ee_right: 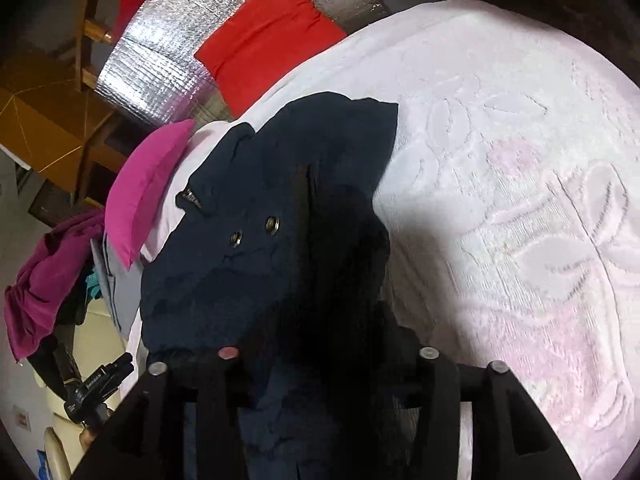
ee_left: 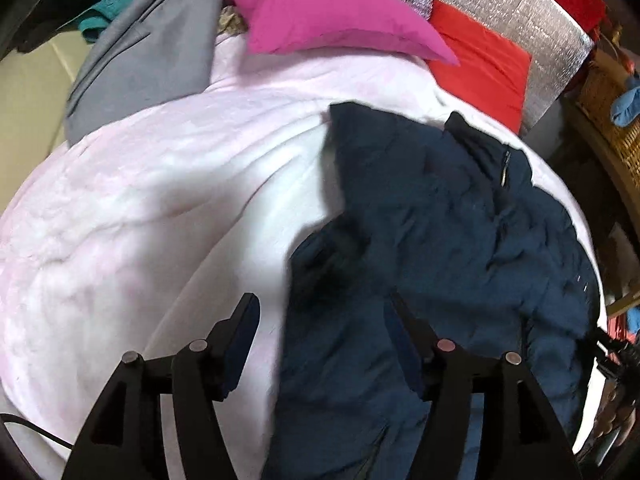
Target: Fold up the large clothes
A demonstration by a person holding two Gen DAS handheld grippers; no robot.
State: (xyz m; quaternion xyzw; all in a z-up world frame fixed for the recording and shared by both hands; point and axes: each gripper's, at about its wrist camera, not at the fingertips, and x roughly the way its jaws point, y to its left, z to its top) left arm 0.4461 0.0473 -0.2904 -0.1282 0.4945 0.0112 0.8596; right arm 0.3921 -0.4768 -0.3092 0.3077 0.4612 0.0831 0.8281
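A dark navy padded jacket (ee_left: 440, 240) lies on a pale pink bedspread (ee_left: 140, 200). Its collar and zip point toward the far right. My left gripper (ee_left: 320, 320) is open just above the jacket's left edge, one finger over the bedspread and one finger over the jacket. In the right wrist view the jacket (ee_right: 260, 220) shows two metal snaps and a folded flap. My right gripper (ee_right: 320, 344) hangs low over the jacket's dark fabric. Its fingertips are lost in shadow against the cloth, so I cannot tell how the jaws stand.
A magenta pillow (ee_left: 328, 12) and a red pillow (ee_left: 480, 64) lie at the head of the bed, against a silver foil panel (ee_left: 520, 20). A grey garment (ee_left: 140, 52) lies at the far left. A wicker basket (ee_left: 608, 112) stands at the right.
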